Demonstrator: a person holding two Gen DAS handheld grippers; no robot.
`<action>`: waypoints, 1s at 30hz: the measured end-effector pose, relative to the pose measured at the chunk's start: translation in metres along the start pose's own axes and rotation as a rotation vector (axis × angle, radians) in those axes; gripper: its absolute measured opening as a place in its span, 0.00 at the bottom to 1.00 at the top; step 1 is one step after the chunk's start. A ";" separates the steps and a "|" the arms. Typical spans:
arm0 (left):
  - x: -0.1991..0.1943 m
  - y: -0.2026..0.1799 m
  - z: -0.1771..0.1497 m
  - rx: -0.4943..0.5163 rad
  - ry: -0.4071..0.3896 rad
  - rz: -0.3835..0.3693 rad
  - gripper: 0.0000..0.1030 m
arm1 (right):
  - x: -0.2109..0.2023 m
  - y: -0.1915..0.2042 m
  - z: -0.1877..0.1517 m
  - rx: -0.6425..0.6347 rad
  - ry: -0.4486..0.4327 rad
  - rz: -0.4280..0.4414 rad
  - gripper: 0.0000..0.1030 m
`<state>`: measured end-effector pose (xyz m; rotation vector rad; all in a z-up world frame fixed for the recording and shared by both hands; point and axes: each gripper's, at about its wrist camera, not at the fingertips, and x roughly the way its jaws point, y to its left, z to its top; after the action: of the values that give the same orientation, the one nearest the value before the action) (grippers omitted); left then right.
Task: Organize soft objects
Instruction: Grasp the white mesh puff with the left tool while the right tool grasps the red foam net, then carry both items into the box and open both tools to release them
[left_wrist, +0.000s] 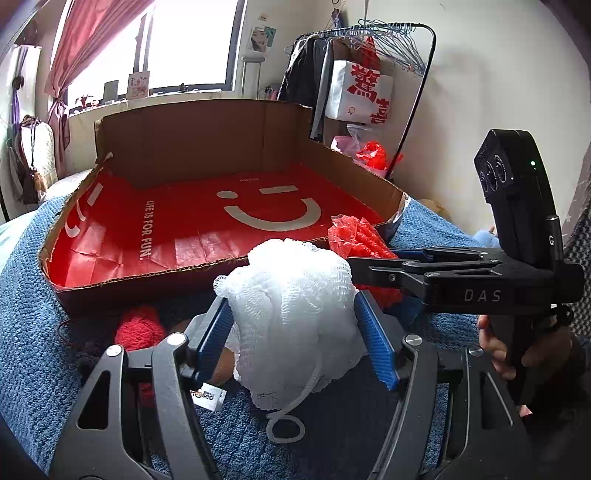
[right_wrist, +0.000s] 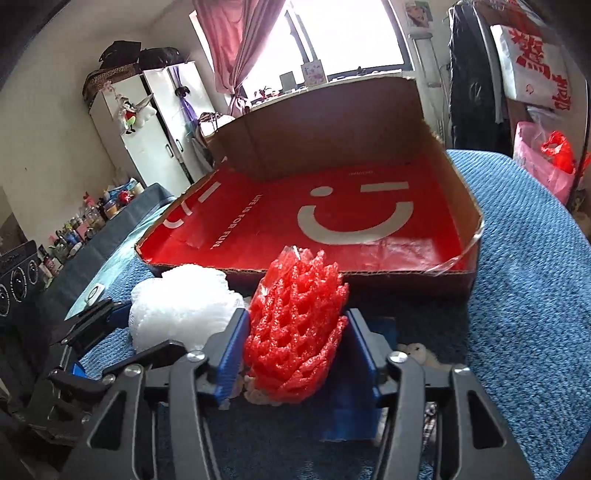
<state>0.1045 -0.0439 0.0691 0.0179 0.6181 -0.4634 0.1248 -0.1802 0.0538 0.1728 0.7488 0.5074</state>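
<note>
My left gripper (left_wrist: 291, 299) is shut on a white mesh bath puff (left_wrist: 295, 332); its blue pads squeeze both sides and the puff's cord loop hangs below. The right gripper (right_wrist: 297, 314) is shut on a red foam net sleeve (right_wrist: 299, 295), which stands upright between its pads. Both are held side by side just in front of a shallow cardboard box (left_wrist: 155, 280) lined with red smiley-face plastic. From the right wrist view the puff (right_wrist: 181, 306) is to the left, with the left gripper (right_wrist: 107, 314) beside it. In the left wrist view the right gripper (left_wrist: 354, 264) reaches in from the right, the red net (left_wrist: 354, 236) at its tips.
A blue knitted blanket (right_wrist: 524, 295) covers the surface under the box (right_wrist: 369, 275). A red fuzzy item (left_wrist: 138, 326) lies below the left gripper and a small beige plush (right_wrist: 417, 350) lies by the right one. A person's hand (left_wrist: 495, 347) grips the right handle. A clothes rack (left_wrist: 406, 55) stands behind.
</note>
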 end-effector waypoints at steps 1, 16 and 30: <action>0.000 0.000 0.000 0.003 -0.003 -0.001 0.54 | 0.000 0.001 -0.001 0.001 -0.004 0.004 0.47; -0.024 0.001 0.026 0.018 -0.055 0.034 0.33 | -0.043 0.010 0.017 -0.012 -0.140 -0.017 0.40; -0.046 0.024 0.064 0.017 -0.145 0.029 0.32 | -0.048 0.020 0.047 -0.056 -0.185 -0.027 0.40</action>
<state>0.1169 -0.0134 0.1442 0.0100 0.4713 -0.4375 0.1198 -0.1857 0.1235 0.1546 0.5554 0.4788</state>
